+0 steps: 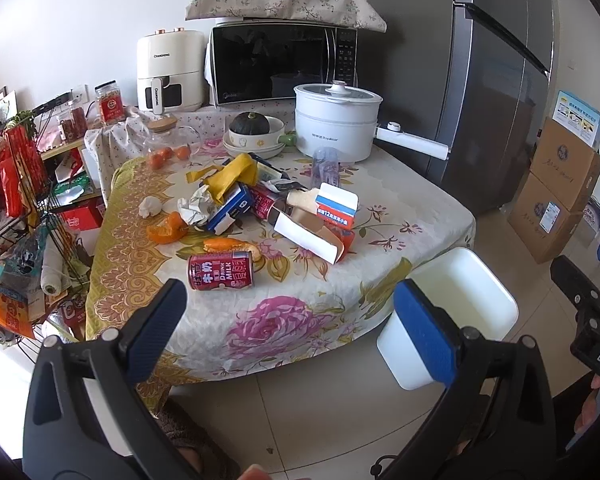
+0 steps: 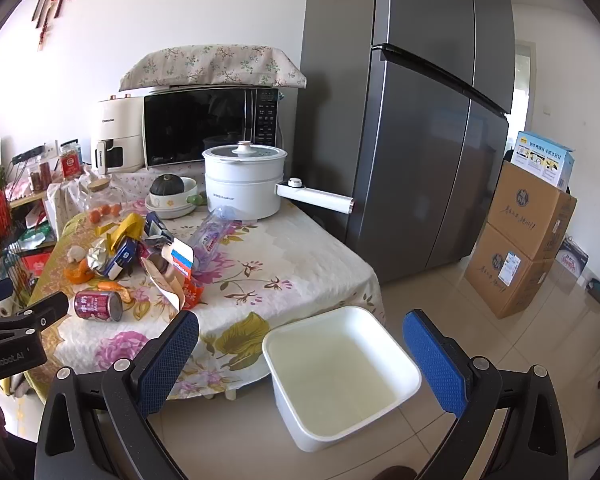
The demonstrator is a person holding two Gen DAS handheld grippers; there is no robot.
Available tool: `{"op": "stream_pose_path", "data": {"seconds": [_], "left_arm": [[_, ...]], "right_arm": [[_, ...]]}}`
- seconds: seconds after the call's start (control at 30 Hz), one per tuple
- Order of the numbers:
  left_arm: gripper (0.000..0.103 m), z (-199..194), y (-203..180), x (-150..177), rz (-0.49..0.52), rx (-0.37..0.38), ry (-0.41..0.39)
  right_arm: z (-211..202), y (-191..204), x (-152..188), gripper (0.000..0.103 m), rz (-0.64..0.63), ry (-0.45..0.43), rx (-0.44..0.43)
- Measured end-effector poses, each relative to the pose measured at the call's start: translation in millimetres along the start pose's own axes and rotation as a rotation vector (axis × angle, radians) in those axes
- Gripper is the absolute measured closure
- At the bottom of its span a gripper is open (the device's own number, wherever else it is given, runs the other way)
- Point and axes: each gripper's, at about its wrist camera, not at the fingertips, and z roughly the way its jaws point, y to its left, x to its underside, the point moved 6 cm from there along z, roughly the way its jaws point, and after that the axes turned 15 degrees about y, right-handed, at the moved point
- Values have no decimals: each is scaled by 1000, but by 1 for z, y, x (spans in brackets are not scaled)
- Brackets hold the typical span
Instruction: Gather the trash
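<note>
Lying sideways, red can [image 1: 220, 271] long axis left-right; both hand-held grippers [image 1: 290, 312] [image 2: 302, 344] spread apart.

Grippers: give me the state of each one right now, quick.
Left gripper: open, holding nothing, facing the red can on the table.
Right gripper: open, holding nothing, above the white bin.

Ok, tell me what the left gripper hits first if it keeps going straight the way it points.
Probably the table edge: the left gripper is open and aimed at the floral tablecloth, with the red milk can lying just beyond. Depth is hard to judge here.
</note>
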Motion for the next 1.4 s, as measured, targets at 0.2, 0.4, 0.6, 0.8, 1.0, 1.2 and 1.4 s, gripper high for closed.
{"op": "stream_pose_path", "data": {"seconds": [0.2, 0.4, 0.6, 0.8, 1.0, 1.2, 1.4], "left_arm": [[0, -1, 0, 0, -2, 1, -5], [0, -1, -1, 0, -1, 3, -3], [0, 0, -1, 0, -2, 4, -1], [0, 0, -6, 0, 8, 13, -2], [0, 0, -6, 1, 9, 17, -5], [0, -1, -5, 1, 9, 17, -5], [0, -1, -6, 1, 9, 17, -4]], "right_arm": [[1, 1, 1, 0, 2, 1, 2], [2, 0, 0, 0, 2, 1, 1], [2, 0, 1, 0, 3, 1, 1], [2, 0, 0, 0, 3, 1, 1], [2, 0, 1, 0, 3, 0, 1], [1, 0, 0, 0, 3, 0, 1], [2, -2, -1, 0, 5, -1, 3]]}}
